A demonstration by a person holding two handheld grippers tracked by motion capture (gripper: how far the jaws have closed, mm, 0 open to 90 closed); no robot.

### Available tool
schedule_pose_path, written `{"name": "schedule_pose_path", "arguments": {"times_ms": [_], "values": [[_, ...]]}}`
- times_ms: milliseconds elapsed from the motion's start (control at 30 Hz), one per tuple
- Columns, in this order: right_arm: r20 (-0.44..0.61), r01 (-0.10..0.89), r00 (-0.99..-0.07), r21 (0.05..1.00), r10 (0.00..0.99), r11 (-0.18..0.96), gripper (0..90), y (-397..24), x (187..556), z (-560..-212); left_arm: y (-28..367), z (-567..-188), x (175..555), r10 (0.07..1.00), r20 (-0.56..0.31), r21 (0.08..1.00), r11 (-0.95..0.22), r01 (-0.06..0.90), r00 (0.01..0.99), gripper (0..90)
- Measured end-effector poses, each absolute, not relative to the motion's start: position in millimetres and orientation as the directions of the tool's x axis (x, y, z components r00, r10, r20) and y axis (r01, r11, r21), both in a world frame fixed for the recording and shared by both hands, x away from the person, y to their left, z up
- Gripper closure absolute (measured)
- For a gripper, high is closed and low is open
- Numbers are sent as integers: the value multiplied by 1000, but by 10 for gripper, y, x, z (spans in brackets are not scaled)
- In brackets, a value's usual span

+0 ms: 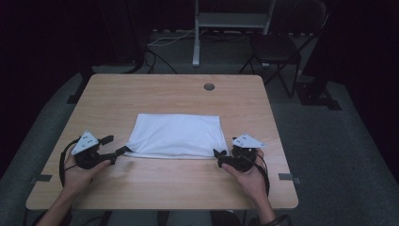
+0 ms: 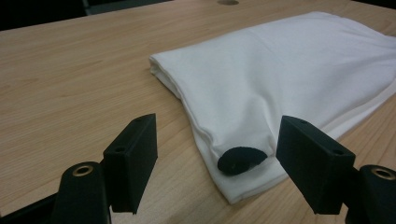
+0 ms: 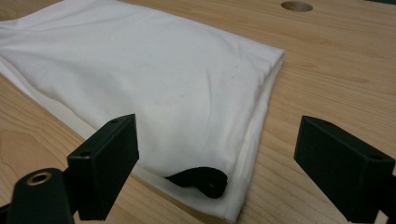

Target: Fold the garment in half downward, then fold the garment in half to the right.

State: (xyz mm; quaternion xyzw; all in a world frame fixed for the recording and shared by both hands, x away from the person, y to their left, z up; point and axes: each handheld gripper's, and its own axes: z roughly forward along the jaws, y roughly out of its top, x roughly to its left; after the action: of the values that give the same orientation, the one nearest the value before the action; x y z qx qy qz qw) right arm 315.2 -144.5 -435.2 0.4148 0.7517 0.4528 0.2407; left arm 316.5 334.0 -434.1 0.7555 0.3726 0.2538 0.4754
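Folded white cloth (image 1: 176, 135) lies flat mid-table, its near edge running parallel to the table's (image 1: 141, 188) front edge, its far edge short of the cable hole (image 1: 209, 86). Left gripper (image 1: 123, 150) sits at the cloth's near-left corner, right gripper (image 1: 217, 154) at the near-right corner; both hands rest low on the wood. In the left gripper view the jaws stand wide, one on bare wood, the other over the cloth, nothing pinched; a dark patch (image 2: 241, 159) peeks from under the corner layers. In the right gripper view the jaws are also wide, straddling the corner, with a dark piece (image 3: 201, 181) showing between the layers, and no grip on the fabric. Risks, as a judgement: the cloth is several layers thick at each corner, so closing could catch the top ply alone and the fold would peel apart on lifting. A jaw sliding along the wood could push the corner into a bunch instead of getting under it. If one side grips before the other, the cloth could skew toward that edge. The dark inner pieces may snag a jaw
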Motion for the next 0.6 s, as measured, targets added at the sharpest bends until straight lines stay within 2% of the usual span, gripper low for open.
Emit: {"name": "schedule_pose_path", "arguments": {"times_ms": [467,600], "values": [[15,403,-533,884,846,238,134,-1459,3137,-4337,3340,-4352,3181,804,25,908,-267,324,594,289],[-12,385,-554,883,833,269,134,-1389,3167,-4270,3340,-4241,3310,801,3,913,-246,325,598,289]]}}
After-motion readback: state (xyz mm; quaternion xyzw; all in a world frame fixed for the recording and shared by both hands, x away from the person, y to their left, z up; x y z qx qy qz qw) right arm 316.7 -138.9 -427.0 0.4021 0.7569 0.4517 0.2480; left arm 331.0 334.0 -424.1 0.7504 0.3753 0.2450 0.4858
